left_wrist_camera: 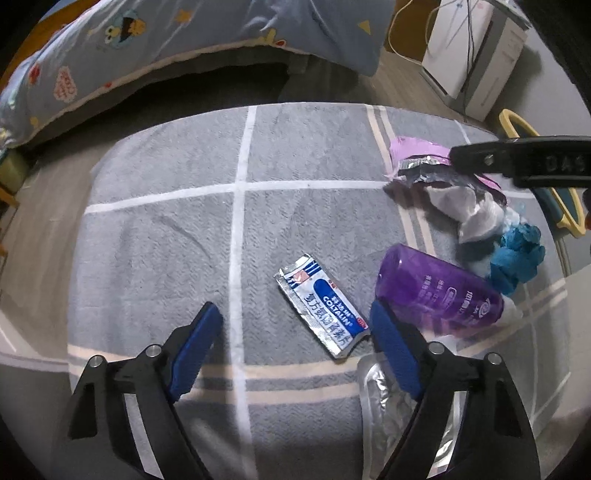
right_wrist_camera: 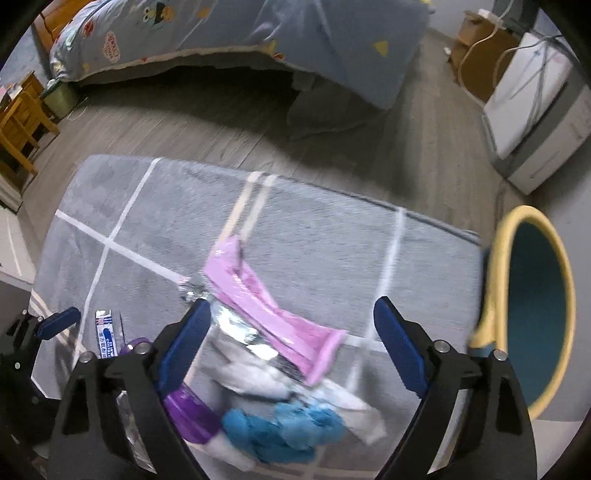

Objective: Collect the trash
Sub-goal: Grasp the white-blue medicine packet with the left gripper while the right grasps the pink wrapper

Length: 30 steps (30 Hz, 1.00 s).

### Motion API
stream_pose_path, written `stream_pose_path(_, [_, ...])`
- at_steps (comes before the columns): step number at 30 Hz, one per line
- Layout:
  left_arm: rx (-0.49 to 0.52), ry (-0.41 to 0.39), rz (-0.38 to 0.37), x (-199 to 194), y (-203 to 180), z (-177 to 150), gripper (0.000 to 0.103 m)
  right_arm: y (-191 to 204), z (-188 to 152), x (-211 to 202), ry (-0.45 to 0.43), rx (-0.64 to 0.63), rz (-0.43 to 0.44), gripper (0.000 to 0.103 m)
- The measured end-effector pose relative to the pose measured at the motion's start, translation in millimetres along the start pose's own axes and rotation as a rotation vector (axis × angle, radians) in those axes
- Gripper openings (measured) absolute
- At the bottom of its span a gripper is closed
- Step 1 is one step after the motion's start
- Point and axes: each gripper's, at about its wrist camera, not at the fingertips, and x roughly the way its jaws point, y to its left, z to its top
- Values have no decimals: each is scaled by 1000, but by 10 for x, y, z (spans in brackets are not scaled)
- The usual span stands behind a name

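**Sachet between your left fingers, pile under your right**

Sachet first: your left gripper point(left_wrist_camera: 291, 332) points steeply down at the rug point(left_wrist_camera: 166, 240), fingers point(left_wrist_camera: 201, 341) spread wide and holding nothing. The blue-and-white medicine sachet point(left_wrist_camera: 322, 308) lies flat on the rug inside that gap, closer to the right-hand finger than the other. Its long axis runs diagonally across the gap, not square to it, so I judge a small roll of the wrist would let the pads close across its narrow width. Just beyond that finger lies the purple bottle point(left_wrist_camera: 439, 291) on its side, with a piece of crinkled foil point(left_wrist_camera: 384, 402) partly hidden under the finger's arm.

Your right gripper point(right_wrist_camera: 291, 339) also points down with its fingers wide apart and empty. Below it, nearest the camera, sit a blue crumpled wad point(right_wrist_camera: 280, 428) and white tissue point(right_wrist_camera: 258, 380); further along lies the pink wrapper point(right_wrist_camera: 273, 317), its length running diagonally away between the fingers. Its far end reaches past the fingertips.

The yellow-rimmed bin point(right_wrist_camera: 495, 280) stands just off the rug's edge on your right hand's side, so that hand is much the nearer to it. Beyond the rug the bed point(right_wrist_camera: 221, 29) crosses the far floor.
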Motion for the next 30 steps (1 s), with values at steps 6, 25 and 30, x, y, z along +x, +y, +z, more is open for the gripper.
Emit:
stream_pose_path(6, [-27,-18,-3,-20,121,49,66,121,-6,222,67,-2,23,66])
stream_pose_path(25, [-96,-37,-66,-142,344,193,14,-229,8,113,52,149,102,19])
stream_pose_path(30, [-81,-61,-86,-223,246,251,9,-290,-11,-40,23,155,106,19])
